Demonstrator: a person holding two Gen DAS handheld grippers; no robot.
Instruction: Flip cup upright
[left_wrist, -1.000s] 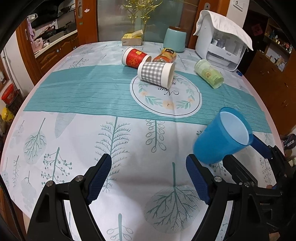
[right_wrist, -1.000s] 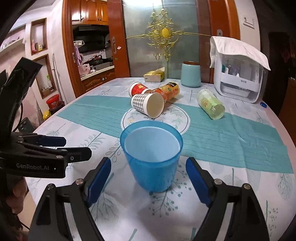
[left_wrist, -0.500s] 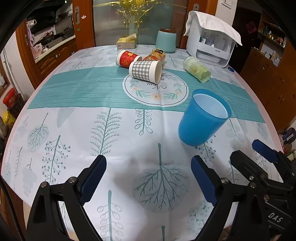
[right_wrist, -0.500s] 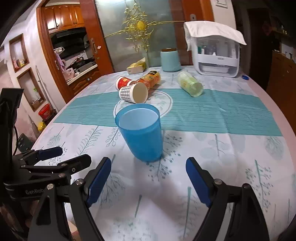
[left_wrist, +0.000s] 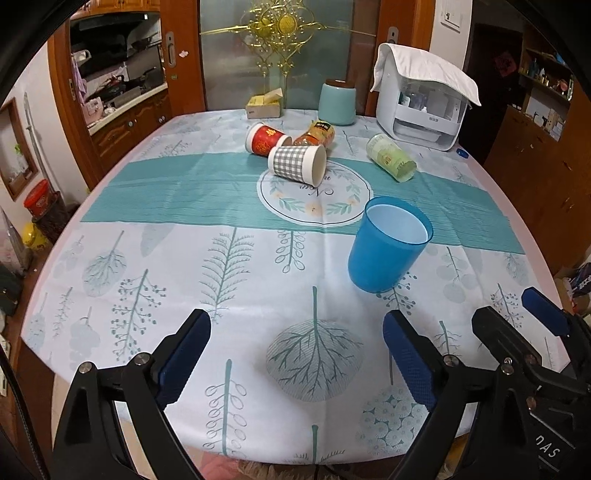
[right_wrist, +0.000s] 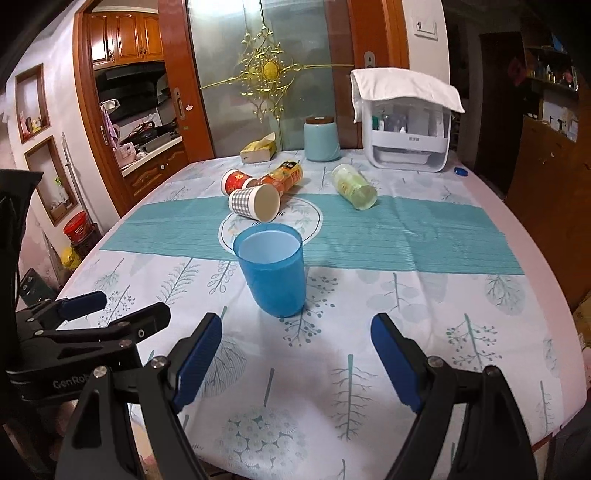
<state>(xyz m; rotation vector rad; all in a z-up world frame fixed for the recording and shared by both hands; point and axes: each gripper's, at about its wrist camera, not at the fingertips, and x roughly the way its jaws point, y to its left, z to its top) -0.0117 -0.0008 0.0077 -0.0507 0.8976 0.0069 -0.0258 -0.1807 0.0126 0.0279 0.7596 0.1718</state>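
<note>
A blue plastic cup (left_wrist: 388, 251) stands upright and empty on the tablecloth; it also shows in the right wrist view (right_wrist: 272, 271). My left gripper (left_wrist: 295, 360) is open and empty near the table's front edge, left of and nearer than the cup. My right gripper (right_wrist: 295, 363) is open and empty, pulled back from the cup, which stands apart ahead of its fingers. The right gripper (left_wrist: 517, 321) shows at the lower right of the left wrist view. The left gripper (right_wrist: 114, 306) shows at the lower left of the right wrist view.
Lying on their sides farther back are a grey checked paper cup (left_wrist: 297, 164), a red paper cup (left_wrist: 264, 138), an orange bottle (left_wrist: 316, 134) and a green cup (left_wrist: 389, 157). A teal canister (left_wrist: 338, 103), a tissue box (left_wrist: 264, 107) and a white appliance (left_wrist: 423, 107) stand at the far edge.
The blue cup went from tilted in the right gripper's fingers to standing upright on the table. Both grippers drew back toward the front edge.
</note>
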